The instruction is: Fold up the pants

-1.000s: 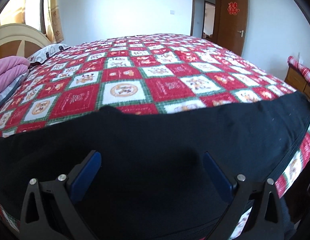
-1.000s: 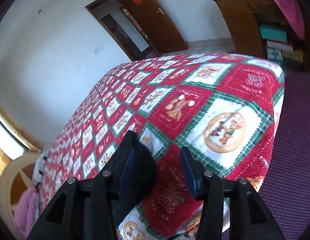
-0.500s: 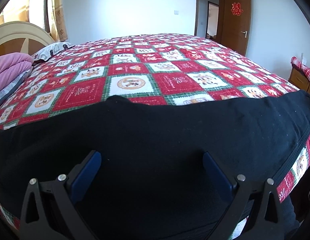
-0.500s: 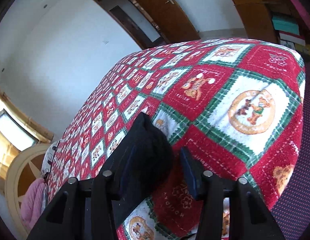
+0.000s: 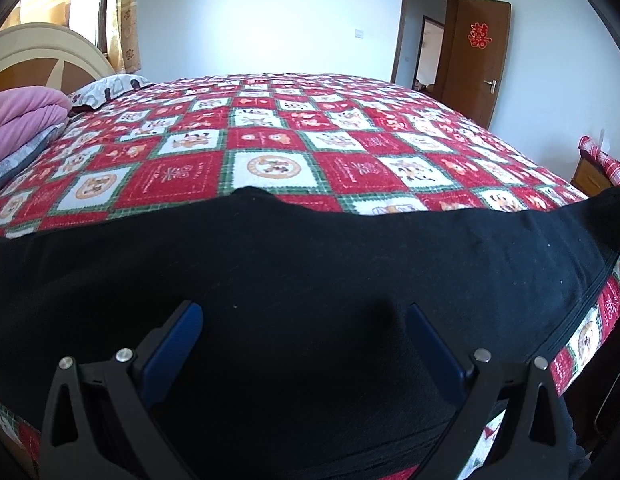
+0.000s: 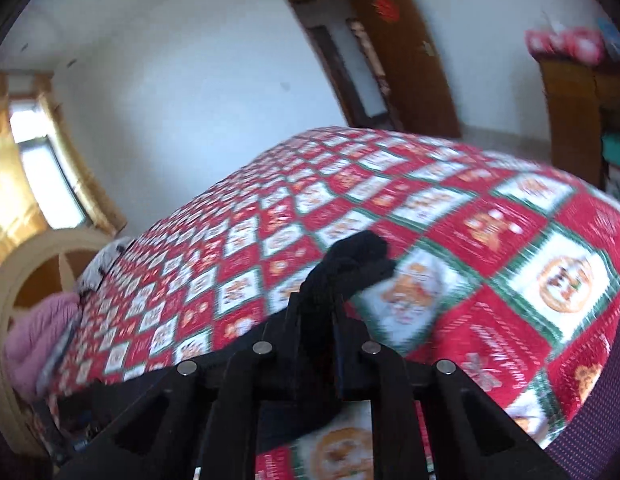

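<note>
Black pants [image 5: 310, 280] lie spread along the near edge of a bed with a red, white and green patterned cover [image 5: 269, 152]. My left gripper [image 5: 303, 312] is open, its blue-padded fingers wide apart just above the middle of the pants. My right gripper [image 6: 318, 304] is shut on the end of the pants [image 6: 358, 256], a bunched black tip sticking out beyond the fingers and lifted a little off the cover. This view is blurred.
A pink folded quilt [image 5: 21, 116] and a pillow [image 5: 105, 90] lie by the headboard at the left. A brown door [image 5: 474, 56] stands open at the far right. A wooden cabinet [image 6: 578, 120] stands beyond the bed's foot.
My right gripper closed on the end of the pants and lifted it, swinging left. My left gripper stayed open over the pants and drew back slightly.
</note>
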A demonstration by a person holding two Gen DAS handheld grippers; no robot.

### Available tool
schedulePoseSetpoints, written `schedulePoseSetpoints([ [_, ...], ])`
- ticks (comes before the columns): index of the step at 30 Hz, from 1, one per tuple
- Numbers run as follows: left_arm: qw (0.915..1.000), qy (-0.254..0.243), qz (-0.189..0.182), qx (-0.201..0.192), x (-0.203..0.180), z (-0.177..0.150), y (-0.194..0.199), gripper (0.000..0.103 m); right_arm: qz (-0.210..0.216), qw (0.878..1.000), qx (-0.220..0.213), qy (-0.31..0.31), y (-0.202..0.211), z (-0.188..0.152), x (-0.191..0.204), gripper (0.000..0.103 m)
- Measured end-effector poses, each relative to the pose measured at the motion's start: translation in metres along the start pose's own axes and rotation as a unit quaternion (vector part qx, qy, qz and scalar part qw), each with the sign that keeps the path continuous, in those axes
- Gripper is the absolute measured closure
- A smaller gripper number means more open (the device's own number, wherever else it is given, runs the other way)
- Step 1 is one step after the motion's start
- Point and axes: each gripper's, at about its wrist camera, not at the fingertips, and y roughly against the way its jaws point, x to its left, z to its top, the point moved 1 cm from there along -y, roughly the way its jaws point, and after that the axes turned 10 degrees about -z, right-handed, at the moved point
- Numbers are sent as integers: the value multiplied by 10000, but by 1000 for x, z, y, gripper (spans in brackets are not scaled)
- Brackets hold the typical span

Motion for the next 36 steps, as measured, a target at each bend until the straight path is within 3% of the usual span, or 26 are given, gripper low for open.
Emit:
schedulePoseSetpoints([
  [10,9999,101,-23,-65,2,0,10,0,587,9954,3,763,10,-9,75,91],
  [20,9996,221,30,-143,11,-1,20,0,1244,9823,221,1381,10,-31,152,91],
  [25,9993,316,77,-181,19,-2,23,0,1406,9671,361,2088,3,-58,205,91],
  [29,9990,375,108,-195,23,-3,24,0,1413,9463,444,2874,-3,-93,247,91],
  [34,9987,472,95,-187,28,-4,22,0,1436,9273,534,3415,-8,-131,275,91],
  [36,9988,454,83,-173,27,-5,21,0,1232,9197,477,3697,-13,-146,283,91],
])
